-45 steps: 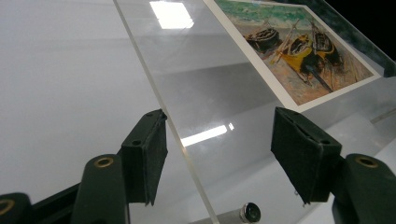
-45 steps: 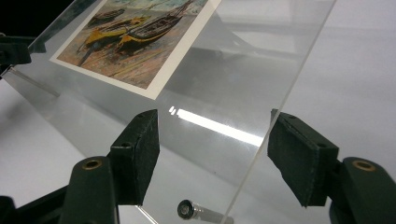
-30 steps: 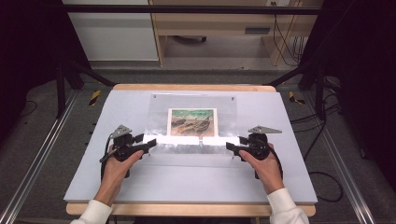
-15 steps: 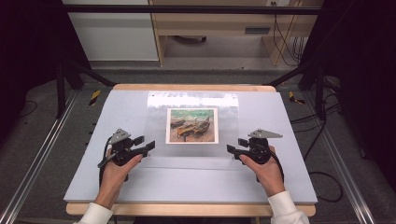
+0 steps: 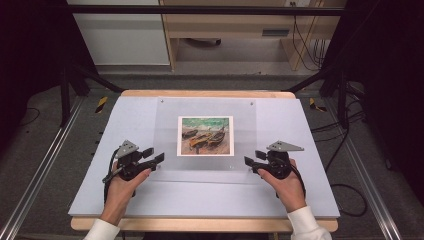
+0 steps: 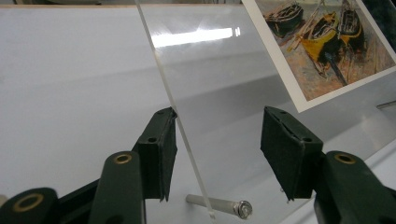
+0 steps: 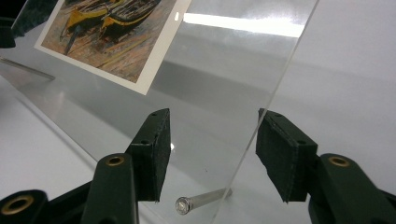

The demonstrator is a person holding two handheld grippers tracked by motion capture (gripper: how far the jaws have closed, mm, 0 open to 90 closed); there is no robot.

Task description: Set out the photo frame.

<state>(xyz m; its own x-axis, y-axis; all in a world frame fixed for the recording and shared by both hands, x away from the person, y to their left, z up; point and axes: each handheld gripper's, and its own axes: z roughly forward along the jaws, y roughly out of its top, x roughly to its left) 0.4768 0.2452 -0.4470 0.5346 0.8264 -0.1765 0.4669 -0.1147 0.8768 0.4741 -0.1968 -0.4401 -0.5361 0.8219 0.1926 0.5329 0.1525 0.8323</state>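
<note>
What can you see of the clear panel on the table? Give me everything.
The clear panel is a thin, rectangular sheet that looks like acrylic, glossy with a strip of lamp glare. It lies on the pale table, with a print of beached boats at its middle. Two small fittings show near its far corners, and a metal pin near each near corner. The left gripper and right gripper straddle its side edges; one left pad seems to touch the edge, and neither clamps it.
</note>
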